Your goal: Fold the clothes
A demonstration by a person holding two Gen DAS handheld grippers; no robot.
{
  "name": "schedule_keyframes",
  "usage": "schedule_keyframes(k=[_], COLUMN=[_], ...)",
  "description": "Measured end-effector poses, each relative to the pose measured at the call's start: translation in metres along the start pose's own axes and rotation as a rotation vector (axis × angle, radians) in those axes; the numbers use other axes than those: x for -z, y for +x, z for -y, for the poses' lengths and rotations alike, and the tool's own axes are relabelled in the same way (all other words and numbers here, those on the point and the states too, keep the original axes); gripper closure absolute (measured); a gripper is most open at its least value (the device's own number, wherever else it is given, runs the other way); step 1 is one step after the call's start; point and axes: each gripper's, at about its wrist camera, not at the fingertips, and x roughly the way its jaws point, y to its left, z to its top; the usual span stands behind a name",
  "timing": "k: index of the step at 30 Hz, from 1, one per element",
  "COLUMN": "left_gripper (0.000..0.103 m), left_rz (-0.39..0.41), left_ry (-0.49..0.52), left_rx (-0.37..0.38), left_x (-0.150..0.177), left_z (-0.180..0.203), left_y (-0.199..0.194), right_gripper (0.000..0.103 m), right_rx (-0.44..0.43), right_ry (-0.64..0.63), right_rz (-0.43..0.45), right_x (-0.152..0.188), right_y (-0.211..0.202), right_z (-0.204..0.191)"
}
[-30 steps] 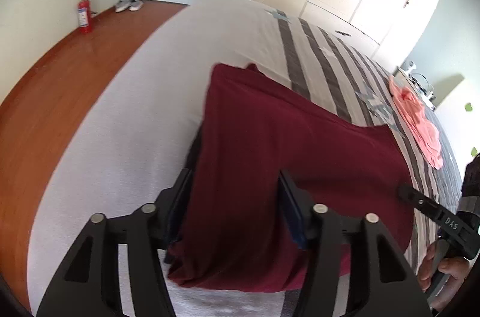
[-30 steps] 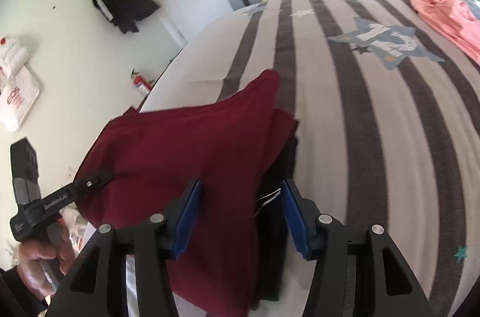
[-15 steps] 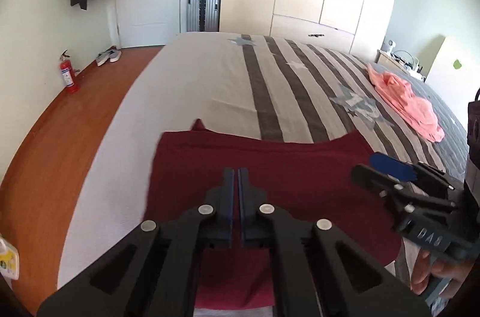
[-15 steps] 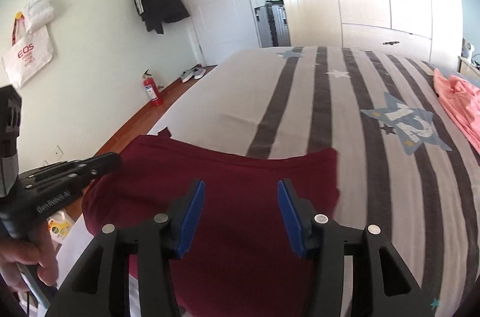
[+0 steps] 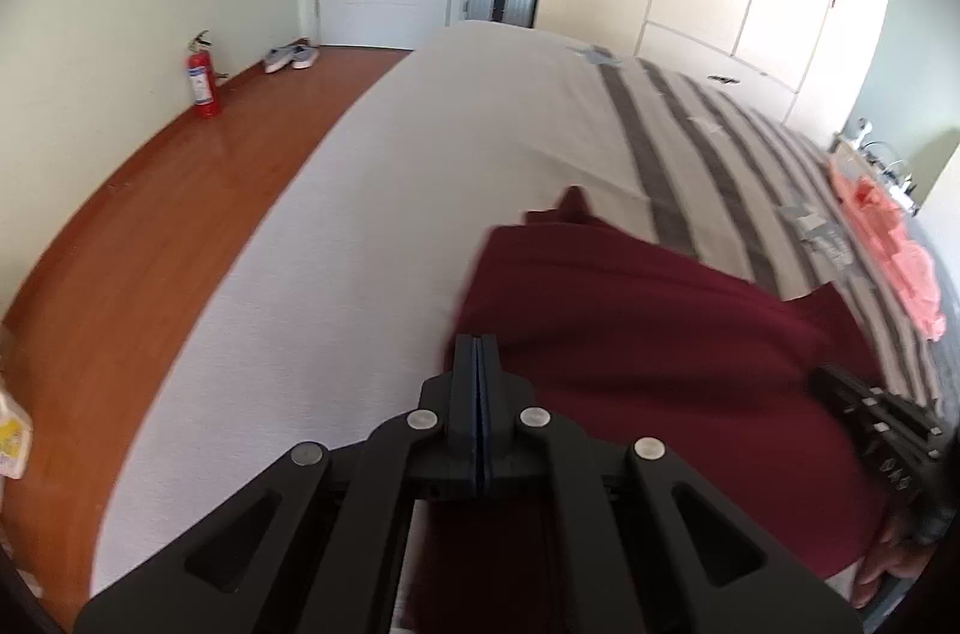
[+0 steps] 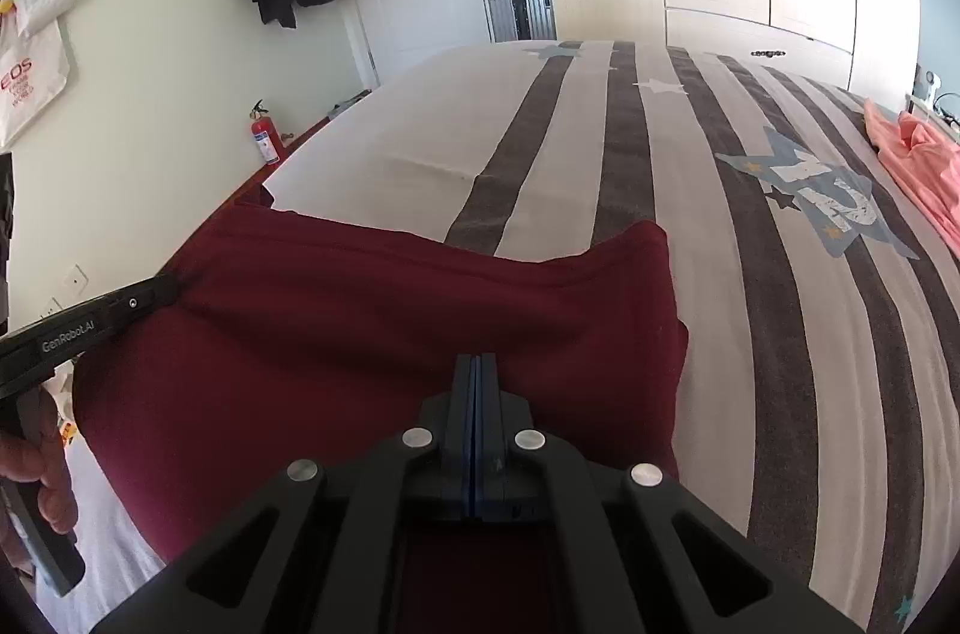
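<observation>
Lying beneath both pressed-together claws, left claw (image 5: 478, 364) and right claw (image 6: 476, 382), seemingly unpinched: maroon garment (image 6: 372, 334).

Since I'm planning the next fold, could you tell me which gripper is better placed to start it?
Left, probably: the left gripper is shut on the side edge of the maroon garment, while the right gripper sits shut over its top face.
</observation>
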Motion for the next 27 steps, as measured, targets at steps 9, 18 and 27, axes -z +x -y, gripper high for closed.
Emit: schedule_keyframes(k=[9, 18, 27], left_gripper=[0.101, 0.101, 0.101], left_rz=[0.124, -0.041, 0.010], left_ry=[-0.044, 0.141, -0.052], left_rx=[0.177, 0.127, 0.022], left_x=[-0.028, -0.024, -0.030], left_z=[0.015, 0.063, 0.012], left_y=[-0.057, 0.023, 0.021], right_gripper=[0.088, 0.075, 0.070], right_rx=[0.018, 0.016, 0.102], right_ry=[0.065, -0.056, -0.087], right_rz=[0.103, -0.021, -0.026], right_x=[-0.039, -0.038, -0.031], right_y=[-0.033, 0.019, 0.029], right_z=[0.021, 0.010, 0.039])
